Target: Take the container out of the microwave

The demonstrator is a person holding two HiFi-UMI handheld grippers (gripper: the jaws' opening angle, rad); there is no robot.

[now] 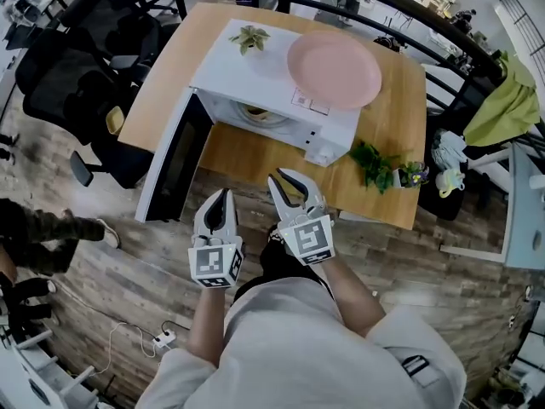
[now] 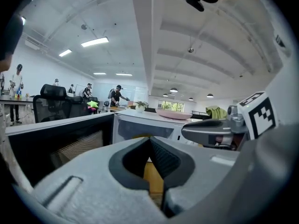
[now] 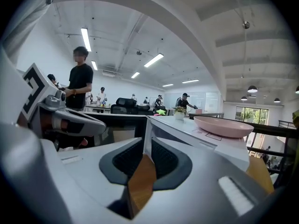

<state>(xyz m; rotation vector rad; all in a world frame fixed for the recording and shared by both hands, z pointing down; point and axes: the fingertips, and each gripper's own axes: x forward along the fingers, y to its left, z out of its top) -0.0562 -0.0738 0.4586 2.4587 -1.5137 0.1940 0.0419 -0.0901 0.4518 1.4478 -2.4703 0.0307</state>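
A white microwave (image 1: 281,92) stands on a wooden table (image 1: 255,156) with its dark door (image 1: 170,164) swung open to the left. In its cavity a pale, tan-topped container (image 1: 258,114) sits on the turntable, only partly visible. Both grippers hang in front of the table's near edge, well short of the microwave. My left gripper (image 1: 225,192) is shut with nothing in it, and its tips meet in the left gripper view (image 2: 150,139). The right gripper (image 1: 277,175) is also shut and empty (image 3: 147,141). It points at the microwave's front corner.
A pink plate (image 1: 334,68) and a small potted plant (image 1: 249,37) rest on the microwave's top. Green plants (image 1: 375,164) sit at the table's right. Black office chairs (image 1: 94,58) crowd the left, and a power strip (image 1: 162,341) lies on the wooden floor. People stand far off.
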